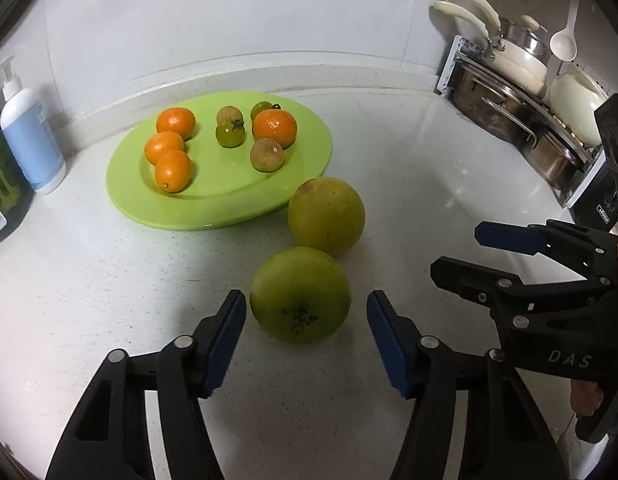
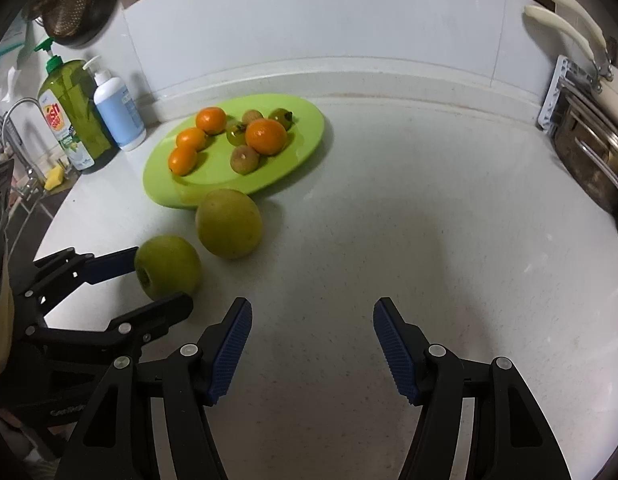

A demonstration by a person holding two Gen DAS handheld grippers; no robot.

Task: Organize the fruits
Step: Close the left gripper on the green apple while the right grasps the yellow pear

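A green apple [image 1: 300, 294] lies on the white counter [image 1: 109, 300] between the blue pads of my left gripper [image 1: 305, 300]. The jaws stand open around it, with a narrow gap showing on each side. A yellow-green round fruit [image 1: 326, 216] sits just behind it, against the rim of a lime-green plate [image 1: 213, 208]. The plate holds several small oranges [image 1: 175, 122], green tomatoes [image 1: 230, 133] and brown round fruits [image 1: 267, 155]. My right gripper [image 2: 313, 308] hovers open over bare counter, nothing between its fingers, to the right of the apple [image 2: 167, 266] and the left gripper [image 2: 163, 280].
A white and blue pump bottle [image 1: 31, 136] and a green dish-soap bottle [image 2: 69, 112] stand left of the plate by a faucet [image 2: 13, 120]. A rack of pots and pans [image 1: 509, 112] fills the right side. A wall closes off the back.
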